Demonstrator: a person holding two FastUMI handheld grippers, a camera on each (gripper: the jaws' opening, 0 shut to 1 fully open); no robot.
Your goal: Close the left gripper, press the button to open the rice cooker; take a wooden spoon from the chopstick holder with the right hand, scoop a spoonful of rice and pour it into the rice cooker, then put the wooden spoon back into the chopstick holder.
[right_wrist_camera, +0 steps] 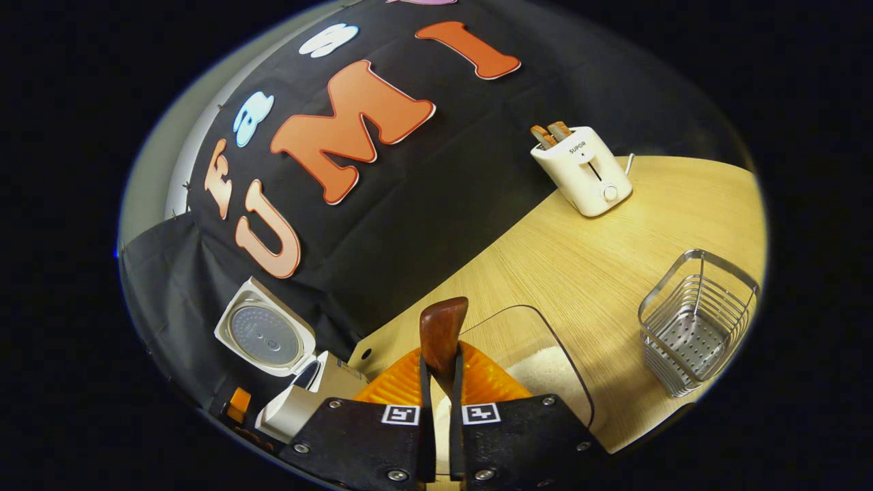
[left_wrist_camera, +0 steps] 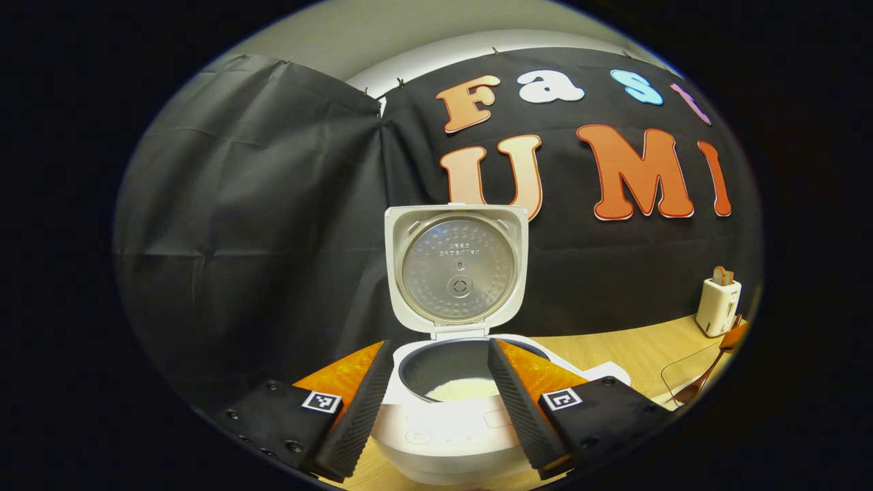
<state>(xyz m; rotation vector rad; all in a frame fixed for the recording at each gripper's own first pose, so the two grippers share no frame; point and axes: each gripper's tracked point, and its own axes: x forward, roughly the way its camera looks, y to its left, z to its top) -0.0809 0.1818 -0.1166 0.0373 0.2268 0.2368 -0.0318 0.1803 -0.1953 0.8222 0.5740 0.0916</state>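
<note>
1. Status: the white rice cooker (left_wrist_camera: 450, 409) sits at the lower centre of the left gripper view, its hinged lid (left_wrist_camera: 455, 269) standing upright. The dark inner pot (left_wrist_camera: 443, 372) already holds some white rice.
2. My left hand-held gripper (left_wrist_camera: 436, 402) hangs in front of the cooker, fingers spread wide, holding nothing.
3. My right hand-held gripper (right_wrist_camera: 440, 382) is clamped on the dark wooden spoon (right_wrist_camera: 442, 334), whose end rises at the centre of the right gripper view.
4. Below it lies the clear plastic rice container (right_wrist_camera: 545, 368) on the pale wooden bench (right_wrist_camera: 614, 239). The steel wire chopstick holder (right_wrist_camera: 696, 320) stands at the right, no utensils in it.
5. Judged step: scooping or carrying rice; I cannot tell whether the bowl is loaded.
6. Next move: keep the spoon level and swing it towards the open pot.
</note>
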